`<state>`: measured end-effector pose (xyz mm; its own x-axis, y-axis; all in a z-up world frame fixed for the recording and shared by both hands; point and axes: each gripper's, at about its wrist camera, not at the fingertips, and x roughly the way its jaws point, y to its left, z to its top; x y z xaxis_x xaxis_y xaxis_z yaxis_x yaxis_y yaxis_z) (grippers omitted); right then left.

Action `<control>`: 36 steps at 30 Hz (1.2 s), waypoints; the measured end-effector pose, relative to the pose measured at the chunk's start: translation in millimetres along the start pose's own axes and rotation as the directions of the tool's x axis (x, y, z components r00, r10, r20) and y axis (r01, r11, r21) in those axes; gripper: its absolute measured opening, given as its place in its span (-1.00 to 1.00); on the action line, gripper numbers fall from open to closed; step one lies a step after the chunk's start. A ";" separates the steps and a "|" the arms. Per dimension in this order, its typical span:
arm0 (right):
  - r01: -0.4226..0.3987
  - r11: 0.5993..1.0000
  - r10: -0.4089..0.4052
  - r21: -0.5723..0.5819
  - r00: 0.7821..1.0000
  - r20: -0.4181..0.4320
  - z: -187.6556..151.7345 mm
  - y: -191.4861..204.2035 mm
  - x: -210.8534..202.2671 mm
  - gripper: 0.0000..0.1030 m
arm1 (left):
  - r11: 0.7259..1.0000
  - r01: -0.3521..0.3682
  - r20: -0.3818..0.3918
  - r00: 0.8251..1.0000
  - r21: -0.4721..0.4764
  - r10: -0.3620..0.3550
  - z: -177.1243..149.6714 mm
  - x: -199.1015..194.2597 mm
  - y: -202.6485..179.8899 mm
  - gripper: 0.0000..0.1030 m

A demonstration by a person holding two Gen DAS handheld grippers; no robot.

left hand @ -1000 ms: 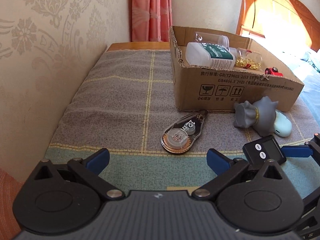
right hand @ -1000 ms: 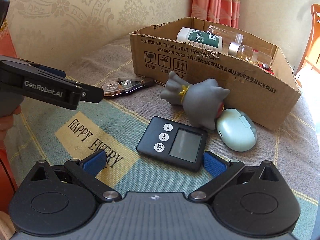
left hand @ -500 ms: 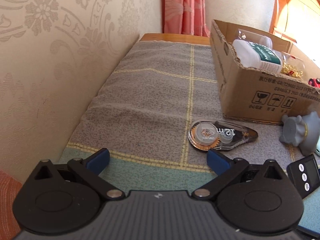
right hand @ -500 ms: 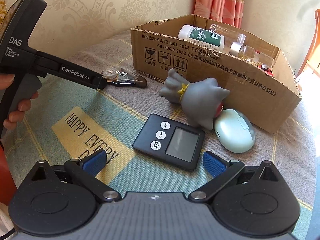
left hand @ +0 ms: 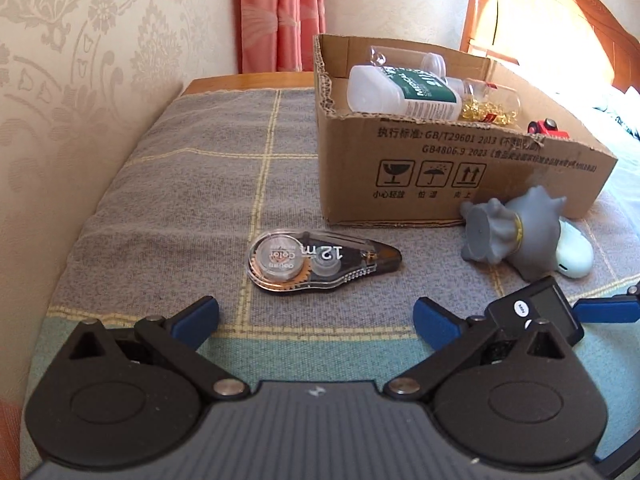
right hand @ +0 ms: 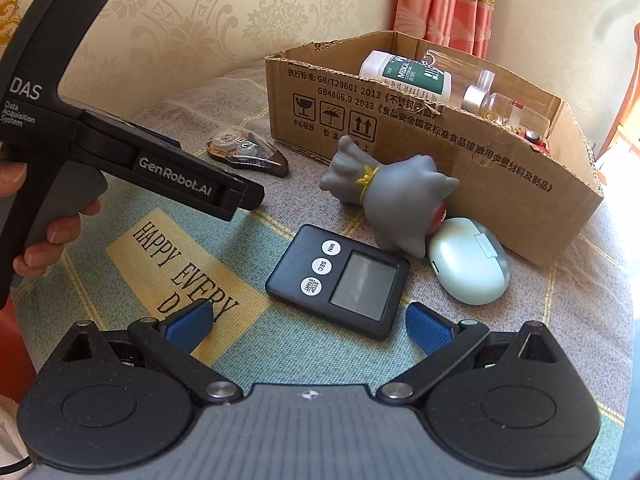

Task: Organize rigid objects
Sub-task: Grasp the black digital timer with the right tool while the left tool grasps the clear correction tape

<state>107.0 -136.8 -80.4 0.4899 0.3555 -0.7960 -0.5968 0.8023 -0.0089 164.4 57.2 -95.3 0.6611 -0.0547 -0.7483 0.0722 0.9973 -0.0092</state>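
Left wrist view: the left gripper [left hand: 316, 312] is hovering over the checked cloth [left hand: 192, 184] with its jaws spread wide and nothing between them. The correction tape dispenser [left hand: 320, 266] is lying flat just ahead of the blue fingertips [left hand: 200, 312], in front of the cardboard box [left hand: 440, 176] and near its left corner. A white bottle [left hand: 400, 94], a clear vial of gold bits [left hand: 488, 106] and a red toy car [left hand: 546, 127] are sitting inside the box. A grey figurine [left hand: 512, 232] is lying on its side against the box's front wall, with a pale green case [left hand: 574, 258] touching it on the right.

Right wrist view: the right gripper [right hand: 310, 322] is hanging with its jaws released and empty. A black timer [right hand: 340, 278] is lying face up between and just ahead of its fingertips [right hand: 428, 328], in front of the box [right hand: 440, 148], close to the figurine [right hand: 388, 196] and the case [right hand: 468, 260]. A hand [right hand: 52, 228] is gripping the left tool's handle, whose nose is pointing toward the tape dispenser [right hand: 248, 152]
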 end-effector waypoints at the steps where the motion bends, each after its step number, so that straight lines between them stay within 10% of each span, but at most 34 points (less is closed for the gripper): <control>1: 0.000 1.000 0.000 0.000 1.000 0.000 0.0 0.0 -0.1 1.00 | 1.000 0.012 0.006 1.000 0.001 -0.012 -0.1 0.2 0.4 0.99; 36: -0.025 0.999 0.025 -0.025 1.000 0.009 13.3 7.2 10.5 1.00 | 1.000 0.000 0.048 0.999 -0.012 0.000 9.1 8.0 11.8 0.75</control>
<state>116.3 -120.9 -80.8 0.4804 0.3794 -0.7907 -0.6242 0.7813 -0.0043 177.4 68.1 -95.4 0.6960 -0.0564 -0.7158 0.0634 0.9978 -0.0171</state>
